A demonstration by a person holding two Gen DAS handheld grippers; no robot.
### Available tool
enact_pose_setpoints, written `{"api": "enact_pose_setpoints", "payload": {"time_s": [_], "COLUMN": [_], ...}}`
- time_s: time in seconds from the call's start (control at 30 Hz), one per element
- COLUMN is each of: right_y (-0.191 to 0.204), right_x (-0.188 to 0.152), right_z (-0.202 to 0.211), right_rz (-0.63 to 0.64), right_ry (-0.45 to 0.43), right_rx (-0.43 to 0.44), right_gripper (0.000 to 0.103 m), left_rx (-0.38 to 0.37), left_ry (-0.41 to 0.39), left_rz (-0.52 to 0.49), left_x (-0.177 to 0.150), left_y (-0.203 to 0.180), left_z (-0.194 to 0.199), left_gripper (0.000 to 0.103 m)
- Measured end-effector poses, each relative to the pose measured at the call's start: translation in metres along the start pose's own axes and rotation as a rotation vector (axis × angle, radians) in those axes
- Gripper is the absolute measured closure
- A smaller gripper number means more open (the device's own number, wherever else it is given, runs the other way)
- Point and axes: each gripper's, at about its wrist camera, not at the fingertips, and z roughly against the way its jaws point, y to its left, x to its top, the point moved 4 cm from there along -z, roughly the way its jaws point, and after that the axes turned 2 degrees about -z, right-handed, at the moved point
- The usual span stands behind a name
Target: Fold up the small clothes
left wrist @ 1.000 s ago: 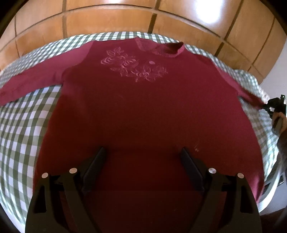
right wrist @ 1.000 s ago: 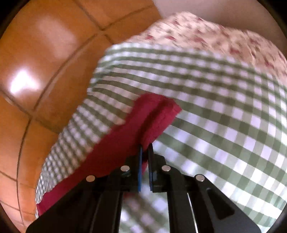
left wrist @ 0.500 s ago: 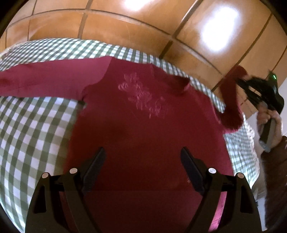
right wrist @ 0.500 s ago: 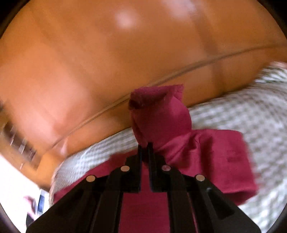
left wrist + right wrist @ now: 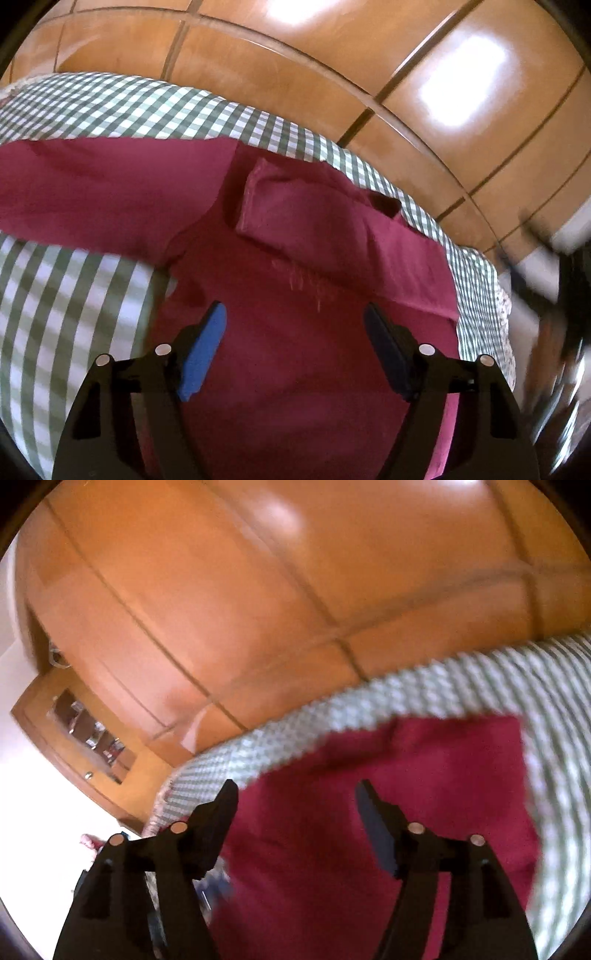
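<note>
A dark red long-sleeved shirt lies flat on a green-and-white checked cloth. Its right sleeve is folded over the chest and hides most of the embroidery. The other sleeve stretches out to the left. My left gripper hovers over the shirt's body; its jaws stand wide and are closing, with nothing pinched between them. My right gripper hangs above the shirt near the cloth's edge. Its jaws are opening and hold nothing.
Glossy wooden panels rise right behind the checked cloth. A wooden cabinet with a glass door stands at the left in the right wrist view. A blurred dark shape is at the right edge of the left wrist view.
My right gripper carried the right sleeve up and across onto the chest, then let it go and opened. My left gripper shifted right over the shirt and rolled.
</note>
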Motion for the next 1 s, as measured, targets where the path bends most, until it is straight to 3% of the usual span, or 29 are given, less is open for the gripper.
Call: {"api": "enact_pose_setpoints", "payload": {"time_s": [0.2,0.3,0.37,0.4,0.53,0.6,0.63,0.67,0.7,0.73,0.77,0.83,1.0], "right_y": [-0.104,-0.136,-0.148,-0.148,-0.125,-0.112,-0.105,-0.098,-0.092,-0.086,-0.085,-0.086,-0.123], "right_x": [-0.087,-0.109,-0.113,-0.110,-0.072,-0.054,-0.037,-0.023,-0.015,-0.002,0.007,0.020,0.016], "right_z": [0.063,0.087,0.096,0.097,0.077,0.060,0.043,0.029,0.018,-0.003,-0.018,-0.048,-0.094], "right_rz": [-0.183,-0.279,-0.310,-0.313,-0.209,-0.152,-0.114,-0.088,-0.072,-0.050,-0.033,-0.003,0.023], "right_ry": [0.056,0.046,0.032,0.028,0.006,0.000,-0.006,-0.009,-0.002,0.014,0.022,0.042,0.118], "right_rx": [-0.193,-0.230,-0.258,-0.253,-0.231,-0.227,-0.235,-0.238,-0.233,-0.241,-0.266,-0.331,-0.434], "right_gripper": [0.032,0.032,0.032,0.032,0.032,0.032,0.032,0.032,0.032,0.033,0.033,0.033,0.036], "left_rx": [0.055,0.064,0.087,0.089,0.081,0.113,0.184,0.250,0.282,0.309,0.355,0.419,0.394], "left_ry": [0.045,0.092,0.120,0.118,-0.002,-0.002,0.026,0.058,0.078,0.085,0.061,-0.001,-0.079], "left_rz": [0.034,0.054,0.030,0.015,-0.068,-0.087,-0.099,-0.112,-0.119,-0.124,-0.134,-0.151,-0.270], "left_x": [0.033,0.046,0.055,0.057,0.073,0.075,0.072,0.068,0.065,0.061,0.056,0.052,0.049], "left_y": [0.012,0.016,0.013,0.010,-0.013,-0.016,-0.014,-0.011,-0.008,-0.006,-0.004,-0.004,-0.035], "left_z": [-0.044,-0.070,-0.085,-0.087,-0.067,-0.066,-0.071,-0.075,-0.078,-0.078,-0.072,-0.059,-0.054], "left_gripper": [0.028,0.048,0.088,0.093,0.093,0.093,0.091,0.081,0.076,0.065,0.057,0.057,0.057]}}
